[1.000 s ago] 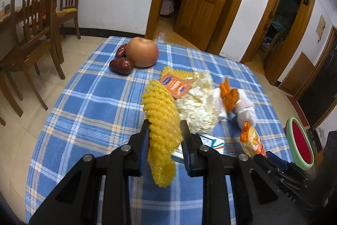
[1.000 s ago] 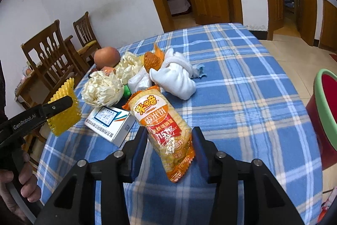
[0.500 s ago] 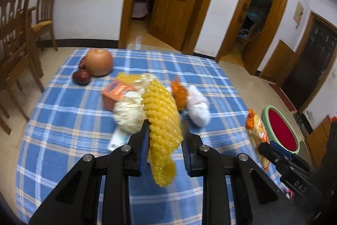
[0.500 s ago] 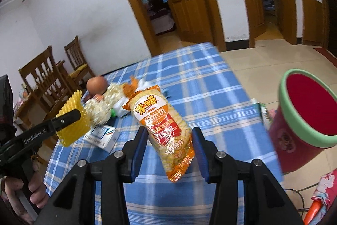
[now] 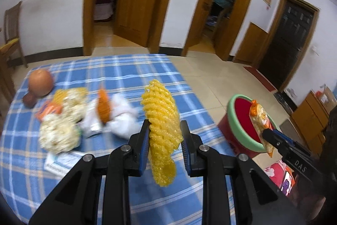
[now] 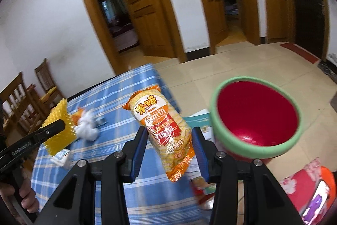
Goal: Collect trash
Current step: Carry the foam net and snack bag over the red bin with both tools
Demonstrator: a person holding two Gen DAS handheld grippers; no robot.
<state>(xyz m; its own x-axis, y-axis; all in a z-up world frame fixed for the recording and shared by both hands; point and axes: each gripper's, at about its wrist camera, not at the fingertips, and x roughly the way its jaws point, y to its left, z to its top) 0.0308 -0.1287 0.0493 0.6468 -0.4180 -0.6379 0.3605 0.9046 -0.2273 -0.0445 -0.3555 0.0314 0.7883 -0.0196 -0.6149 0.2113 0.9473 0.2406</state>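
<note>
Yellow foam fruit net (image 5: 161, 117) fills your clamped left tongs (image 5: 164, 136); right tongs (image 6: 169, 140) pinch the cracker packet (image 6: 162, 130), both beside the red bin (image 6: 256, 117) for dropping.

Left wrist view: taken from just behind the left tongs (image 5: 164, 136), looking forward and downward along the two fingers across the blue-checked desk (image 5: 118, 73) toward the wooden doorways at 12 o'clock. The red bin (image 5: 242, 119) is seen at 3 o'clock, off the desk's edge.

Right wrist view: taken from just behind the right tongs (image 6: 169, 138), tilted downward, with the bin (image 6: 257, 117) close at 2 o'clock and the desk (image 6: 118, 98) at 9 o'clock.

Shared by both views: the desk, the bin, the doorways, and each opposite tool, the left tongs (image 6: 56, 128) and the right tongs (image 5: 266, 136).
</note>
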